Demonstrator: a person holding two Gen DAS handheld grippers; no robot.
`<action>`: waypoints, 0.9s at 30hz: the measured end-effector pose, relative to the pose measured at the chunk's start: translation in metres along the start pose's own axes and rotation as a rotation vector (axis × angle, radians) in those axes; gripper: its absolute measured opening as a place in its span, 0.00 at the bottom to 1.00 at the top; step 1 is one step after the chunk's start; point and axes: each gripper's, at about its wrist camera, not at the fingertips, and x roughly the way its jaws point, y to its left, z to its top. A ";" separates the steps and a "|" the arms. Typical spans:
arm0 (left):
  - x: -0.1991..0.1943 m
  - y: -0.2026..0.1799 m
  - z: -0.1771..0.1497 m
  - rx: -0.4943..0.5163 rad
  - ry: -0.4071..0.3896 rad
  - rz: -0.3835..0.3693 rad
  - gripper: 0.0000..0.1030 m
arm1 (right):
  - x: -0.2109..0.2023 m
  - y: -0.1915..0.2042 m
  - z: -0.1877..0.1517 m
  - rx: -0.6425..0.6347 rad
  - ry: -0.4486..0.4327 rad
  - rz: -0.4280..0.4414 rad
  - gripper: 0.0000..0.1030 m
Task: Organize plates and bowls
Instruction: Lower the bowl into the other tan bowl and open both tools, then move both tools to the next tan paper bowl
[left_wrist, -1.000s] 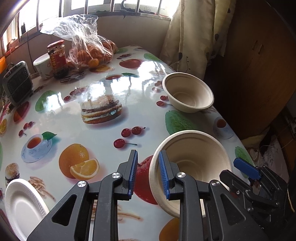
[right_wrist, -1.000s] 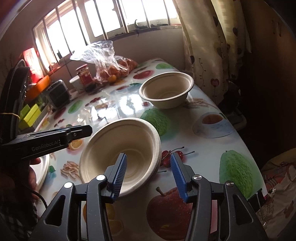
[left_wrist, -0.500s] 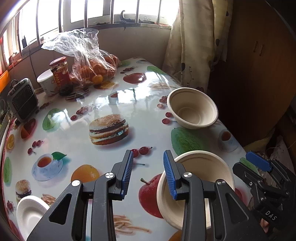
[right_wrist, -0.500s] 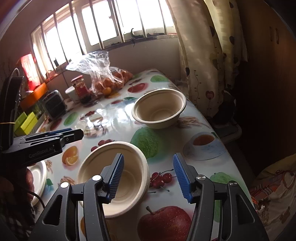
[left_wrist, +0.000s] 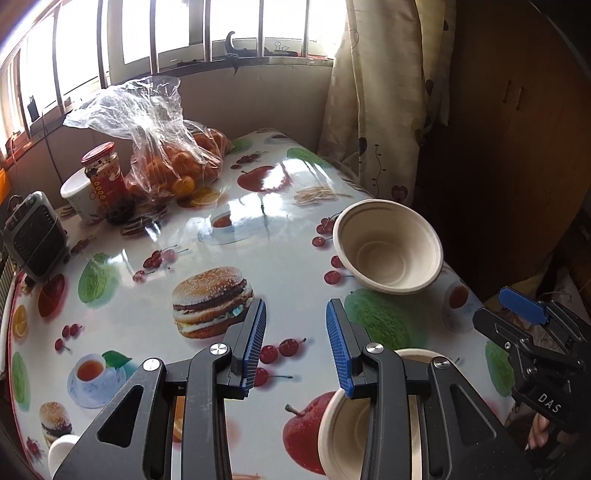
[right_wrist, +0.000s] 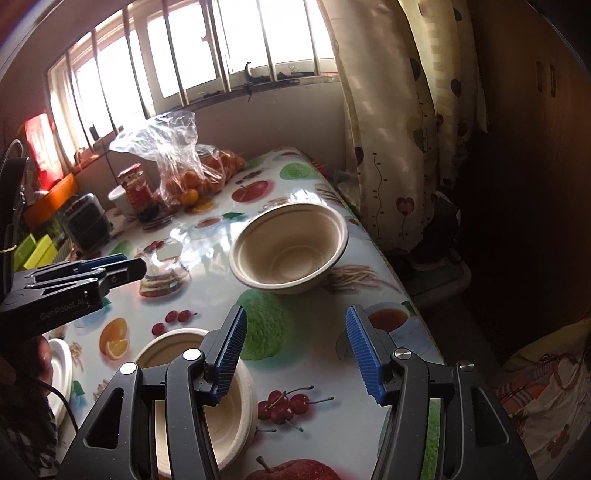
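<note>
Left gripper (left_wrist: 295, 345): blue pads parted, nothing between them; printed tablecloth (left_wrist: 155, 266) below the gap.
Right gripper (right_wrist: 297, 356): pads parted wider, likewise empty.
Near bowl (right_wrist: 192, 391): beige paper bowl, upright on the cloth, directly under both grippers, free of either pad.
Far bowl (right_wrist: 290, 251): same type, upright, beyond near bowl toward the window, close to the curtain-side table edge.
White plate (right_wrist: 59, 365): left of near bowl, at table edge.
Bag of oranges (left_wrist: 173, 162), red-lidded jar (left_wrist: 105, 175): well beyond near bowl, by the window wall.

Step judged: reach for far bowl, for nesting with near bowl. Advice: one pad inside the rim, one outside, on the side facing near bowl; light squeeze, paper wall likely to flex; lift clear before carrying over.

Obscured: much of near bowl behind gripper arms; plate cut by frame edge; bowl interiors apparently empty; jar label illegible.
</note>
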 end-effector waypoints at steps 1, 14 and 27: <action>0.003 0.000 0.003 0.006 0.001 0.003 0.34 | 0.002 -0.003 0.002 0.002 0.000 -0.002 0.55; 0.033 0.009 0.028 0.007 0.008 -0.007 0.34 | 0.036 -0.025 0.024 0.026 0.024 -0.039 0.55; 0.053 0.015 0.045 0.004 0.017 -0.054 0.34 | 0.053 -0.025 0.038 0.010 0.030 -0.046 0.55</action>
